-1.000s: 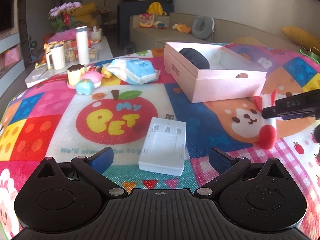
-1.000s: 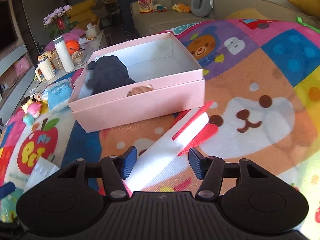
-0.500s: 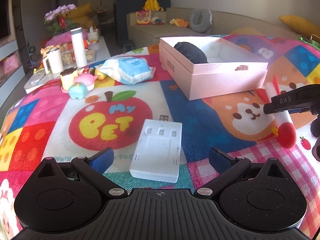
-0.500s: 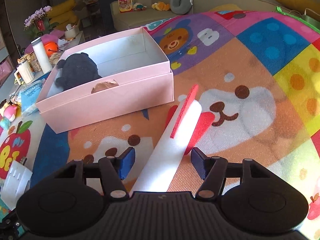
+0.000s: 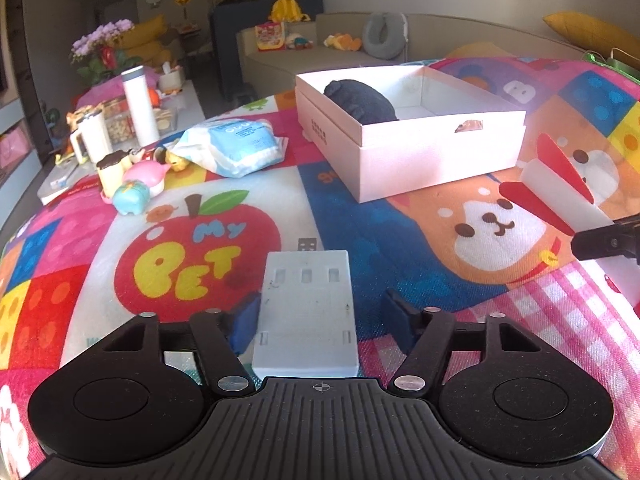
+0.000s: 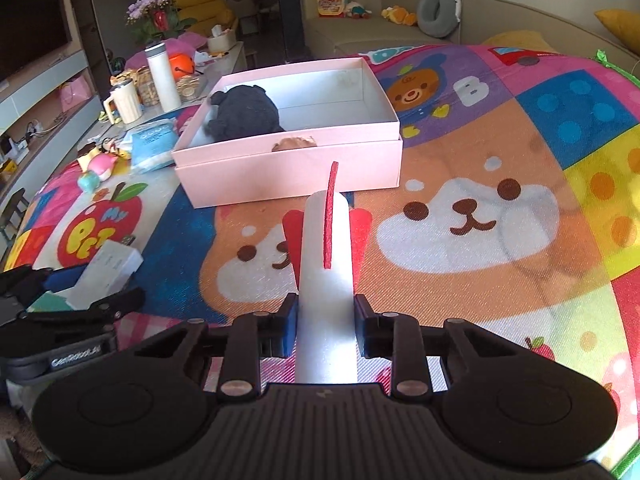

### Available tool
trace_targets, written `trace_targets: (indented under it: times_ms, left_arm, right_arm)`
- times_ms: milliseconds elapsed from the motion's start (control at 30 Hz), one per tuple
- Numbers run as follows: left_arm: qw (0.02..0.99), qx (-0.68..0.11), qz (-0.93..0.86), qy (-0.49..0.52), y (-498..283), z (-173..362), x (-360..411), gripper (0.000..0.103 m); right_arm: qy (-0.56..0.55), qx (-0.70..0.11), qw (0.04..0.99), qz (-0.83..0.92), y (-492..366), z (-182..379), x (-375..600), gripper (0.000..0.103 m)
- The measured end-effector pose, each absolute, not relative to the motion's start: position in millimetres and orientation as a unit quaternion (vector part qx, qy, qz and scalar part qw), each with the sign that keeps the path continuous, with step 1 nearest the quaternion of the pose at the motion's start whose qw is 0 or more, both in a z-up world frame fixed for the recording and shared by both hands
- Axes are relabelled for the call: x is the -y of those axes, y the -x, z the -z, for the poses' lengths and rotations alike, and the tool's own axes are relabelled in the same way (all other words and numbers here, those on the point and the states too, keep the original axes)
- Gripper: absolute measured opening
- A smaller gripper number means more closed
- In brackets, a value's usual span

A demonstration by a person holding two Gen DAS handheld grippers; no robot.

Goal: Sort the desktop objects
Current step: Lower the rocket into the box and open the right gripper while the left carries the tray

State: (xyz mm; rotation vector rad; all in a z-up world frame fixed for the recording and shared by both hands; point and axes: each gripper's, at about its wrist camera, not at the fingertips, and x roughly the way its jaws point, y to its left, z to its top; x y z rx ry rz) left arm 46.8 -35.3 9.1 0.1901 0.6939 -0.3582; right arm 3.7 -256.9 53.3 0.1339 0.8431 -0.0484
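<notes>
A white foam rocket [image 6: 326, 280] with red fins, nose at twelve o'clock toward the pink box [image 6: 288, 152], is clamped by the right gripper [image 6: 325, 330], its jaws just closed. A lift into the box seems next. The left gripper [image 5: 318, 320], closing from wide, has one pad against the white adapter [image 5: 306, 312], the other apart.

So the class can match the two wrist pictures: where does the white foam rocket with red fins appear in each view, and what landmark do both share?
Left wrist view: the foam rocket lies at the far right edge, right of the pink box.
Right wrist view: it runs up the centre, clamped by the right tool.
Shared landmark: the pink box.
</notes>
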Motion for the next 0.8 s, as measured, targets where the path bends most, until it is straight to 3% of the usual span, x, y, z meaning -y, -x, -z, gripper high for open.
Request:
trace_targets:
  times_ms: [33, 567, 800]
  left_arm:
    - [0.920, -0.338, 0.176, -0.093, -45, -11, 35, 0.053]
    - [0.923, -0.292, 0.236, -0.086, 34, -64, 35, 0.053]
    - [0.931, -0.244, 0.254, -0.100, 24, -92, 56, 0.053]
  right_arm:
    - [-0.067, -0.410, 0.909, 0.017, -1, -55, 256, 0.028]
    - [-0.040, -0.390, 0.919, -0.030, 59, -84, 240, 0.028]
    - [-0.031, -0.378, 0.925, -0.033, 70, -90, 252, 0.028]
